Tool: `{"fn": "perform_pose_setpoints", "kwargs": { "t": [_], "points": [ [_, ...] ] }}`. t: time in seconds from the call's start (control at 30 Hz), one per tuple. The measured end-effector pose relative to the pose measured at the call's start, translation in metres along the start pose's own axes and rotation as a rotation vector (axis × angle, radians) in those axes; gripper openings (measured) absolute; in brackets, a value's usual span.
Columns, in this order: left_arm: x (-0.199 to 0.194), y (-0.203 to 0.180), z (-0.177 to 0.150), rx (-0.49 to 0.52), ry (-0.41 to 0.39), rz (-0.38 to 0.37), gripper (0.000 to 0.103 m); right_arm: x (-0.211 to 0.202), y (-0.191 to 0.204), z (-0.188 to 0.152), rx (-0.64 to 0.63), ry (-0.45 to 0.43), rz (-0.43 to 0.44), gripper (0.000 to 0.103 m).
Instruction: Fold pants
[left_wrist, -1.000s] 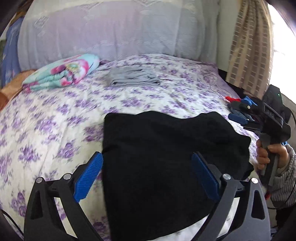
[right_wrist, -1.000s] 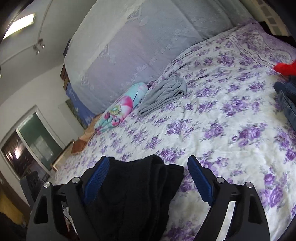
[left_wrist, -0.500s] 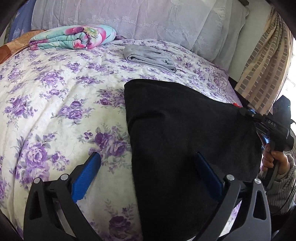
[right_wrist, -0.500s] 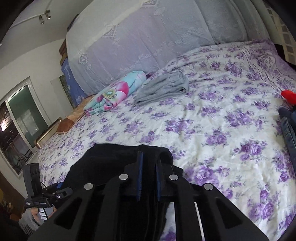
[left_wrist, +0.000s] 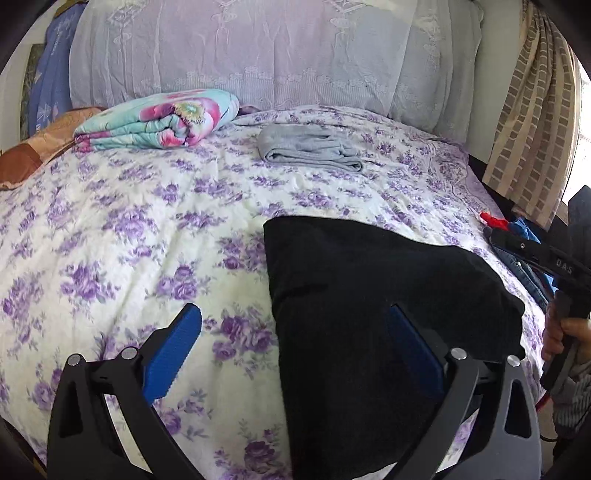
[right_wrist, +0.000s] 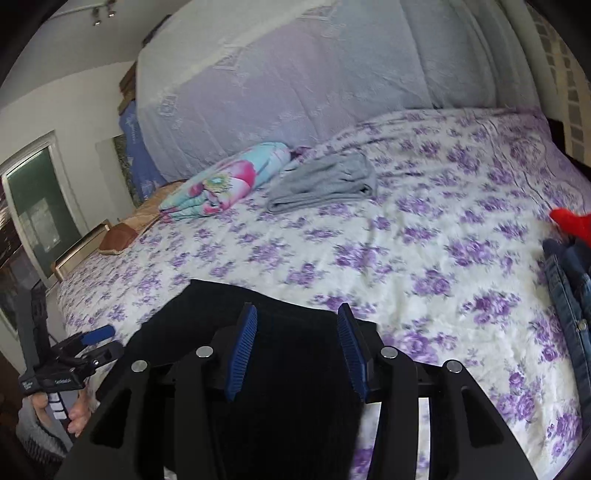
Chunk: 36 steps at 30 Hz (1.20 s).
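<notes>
The black pants lie folded flat on the flowered bedspread near the bed's front edge; they also show in the right wrist view. My left gripper is open, its left finger over bare bedspread and its right finger over the pants. My right gripper is open and empty just above the pants' near edge. The right gripper also shows in the left wrist view, and the left gripper in the right wrist view.
A folded grey garment and a rolled floral blanket lie near the headboard pillows. Jeans and a red item sit at the bed's right side. A curtain hangs at right.
My right gripper opened from shut and let go of the pants, which now lie flat. My left gripper stayed open and drew back slightly.
</notes>
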<state>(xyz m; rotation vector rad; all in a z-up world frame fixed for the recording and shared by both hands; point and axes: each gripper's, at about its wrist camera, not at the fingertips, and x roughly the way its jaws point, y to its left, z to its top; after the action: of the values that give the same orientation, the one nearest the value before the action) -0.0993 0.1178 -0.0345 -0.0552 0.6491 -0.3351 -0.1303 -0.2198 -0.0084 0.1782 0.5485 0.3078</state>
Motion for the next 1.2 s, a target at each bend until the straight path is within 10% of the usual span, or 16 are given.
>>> {"fn": "perform_pose_setpoints", "kwargs": {
  "t": [0.23, 0.67, 0.83, 1.2],
  "points": [
    [0.048, -0.019, -0.011, 0.067, 0.130, 0.076, 0.099, 0.021, 0.026, -0.050, -0.127, 0.158, -0.096, 0.067],
    [0.043, -0.012, -0.014, 0.010, 0.127, 0.061, 0.099, -0.016, 0.030, -0.046, -0.065, -0.007, -0.071, 0.079],
    [0.040, -0.013, -0.014, 0.018, 0.116, 0.072, 0.099, 0.010, 0.023, -0.063, -0.072, 0.121, -0.110, 0.085],
    [0.037, -0.014, -0.015, 0.025, 0.109, 0.091, 0.099, -0.010, 0.009, -0.061, 0.016, 0.056, -0.082, 0.092]
  ]
}}
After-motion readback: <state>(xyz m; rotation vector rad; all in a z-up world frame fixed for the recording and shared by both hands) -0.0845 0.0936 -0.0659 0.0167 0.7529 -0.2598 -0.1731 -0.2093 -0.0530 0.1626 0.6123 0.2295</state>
